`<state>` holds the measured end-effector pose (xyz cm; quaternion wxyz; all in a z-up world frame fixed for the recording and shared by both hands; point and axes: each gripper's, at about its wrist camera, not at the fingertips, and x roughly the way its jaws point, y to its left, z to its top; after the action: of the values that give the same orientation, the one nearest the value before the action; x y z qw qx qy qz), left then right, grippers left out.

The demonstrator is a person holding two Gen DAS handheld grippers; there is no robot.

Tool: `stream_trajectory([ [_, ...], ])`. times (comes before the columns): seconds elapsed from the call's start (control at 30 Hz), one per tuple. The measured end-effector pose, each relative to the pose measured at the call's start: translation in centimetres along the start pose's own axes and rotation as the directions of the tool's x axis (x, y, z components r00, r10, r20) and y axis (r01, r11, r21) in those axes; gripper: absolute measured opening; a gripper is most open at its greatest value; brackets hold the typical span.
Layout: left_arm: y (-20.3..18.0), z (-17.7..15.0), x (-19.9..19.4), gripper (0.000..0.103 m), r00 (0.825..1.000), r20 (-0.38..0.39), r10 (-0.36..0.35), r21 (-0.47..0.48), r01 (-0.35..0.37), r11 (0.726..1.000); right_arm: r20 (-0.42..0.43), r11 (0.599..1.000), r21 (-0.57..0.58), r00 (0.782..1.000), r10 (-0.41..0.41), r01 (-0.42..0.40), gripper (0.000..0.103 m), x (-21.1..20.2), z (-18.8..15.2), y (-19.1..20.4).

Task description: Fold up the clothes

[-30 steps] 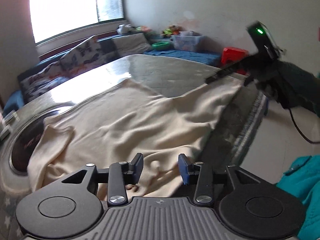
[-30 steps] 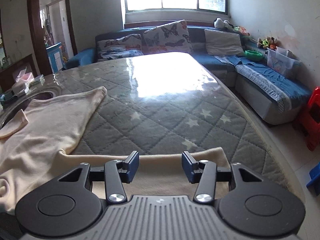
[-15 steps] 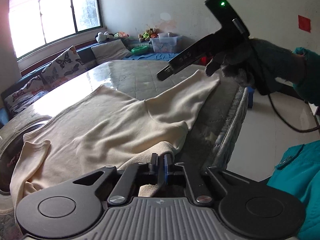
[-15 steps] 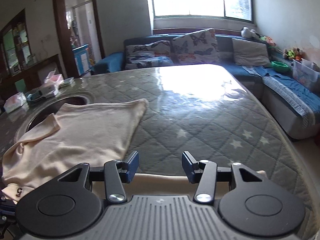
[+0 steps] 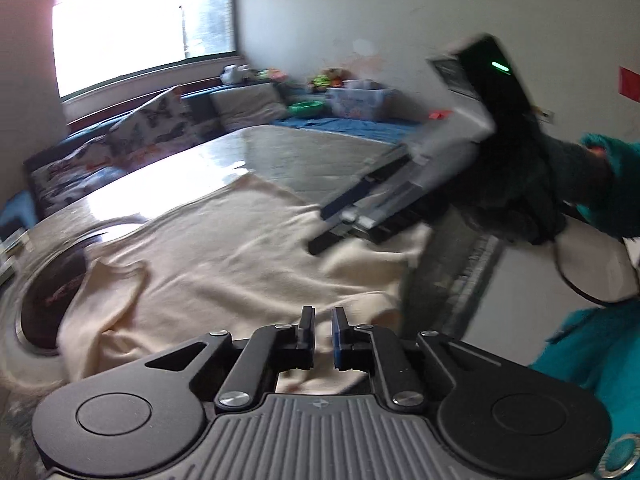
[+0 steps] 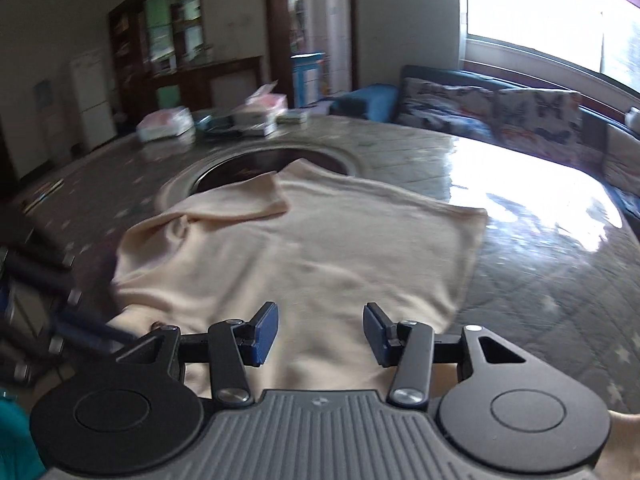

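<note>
From the left wrist camera, the cream garment [image 5: 224, 256] lies spread on the quilted table [image 5: 304, 160]. The left gripper [image 5: 323, 330] is at the garment's near edge, probably to lift it for a fold. Its jaws are opening, a narrow gap showing; whether cloth remains between them I cannot tell. No writing is readable.

From the right wrist camera, the right gripper [image 6: 320, 334] hovers above the garment's near part with jaws apart and empty. Beyond the garment, labels on the packets [image 6: 166, 124] are too blurred to read.

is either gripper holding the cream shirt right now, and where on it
The left gripper, jaws opening slightly, shows a narrow gap over the cream shirt near edge; a grip cannot be told. The right gripper is open, holding nothing.
</note>
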<state>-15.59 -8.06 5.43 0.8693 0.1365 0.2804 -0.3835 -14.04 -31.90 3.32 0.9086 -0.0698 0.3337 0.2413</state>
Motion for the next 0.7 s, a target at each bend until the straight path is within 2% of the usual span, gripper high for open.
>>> stream_trajectory([
  [0.17, 3.1, 0.3, 1.7, 0.011, 0.993, -0.037, 0.108, -0.153, -0.113, 0.982, -0.061, 0.997, -0.059, 0.997, 0.046, -0.049, 0.047, 1.3, -1.1, 2.3],
  [0.3, 5.1, 1.1, 3.5, 0.011, 0.977, -0.076, 0.200, -0.231, -0.212, 0.950, -0.090, 0.990, -0.116, 0.994, 0.065, -0.076, 0.047, 1.4, -2.0, 3.5],
  [0.37, 5.6, 1.4, 4.5, 0.011, 0.953, -0.087, 0.289, -0.214, -0.301, 0.929, -0.094, 0.990, -0.118, 0.993, 0.070, -0.080, 0.047, 1.3, -2.1, 3.6],
  [0.43, 6.0, 1.5, 5.3, 0.011, 0.919, -0.082, 0.384, -0.172, -0.393, 0.903, -0.096, 0.990, -0.115, 0.993, 0.071, -0.082, 0.047, 1.3, -2.1, 3.6],
  [0.47, 6.3, 1.6, 5.6, 0.011, 0.909, -0.080, 0.410, -0.154, -0.417, 0.896, -0.098, 0.990, -0.115, 0.993, 0.072, -0.083, 0.047, 1.3, -2.1, 3.6],
  [0.53, 6.9, 1.8, 6.2, 0.012, 0.892, -0.077, 0.446, -0.123, -0.452, 0.883, -0.100, 0.990, -0.113, 0.992, 0.074, -0.086, 0.048, 1.4, -2.1, 3.4],
  [0.63, 8.0, 1.9, 7.4, 0.016, 0.881, -0.096, 0.464, -0.109, -0.473, 0.874, -0.102, 0.990, -0.111, 0.992, 0.080, -0.091, 0.048, 1.4, -2.0, 3.3],
  [0.7, 8.5, 1.8, 8.1, 0.027, 0.872, -0.107, 0.478, -0.102, -0.488, 0.867, -0.103, 0.990, -0.109, 0.991, 0.082, -0.093, 0.048, 1.4, -2.0, 3.2],
])
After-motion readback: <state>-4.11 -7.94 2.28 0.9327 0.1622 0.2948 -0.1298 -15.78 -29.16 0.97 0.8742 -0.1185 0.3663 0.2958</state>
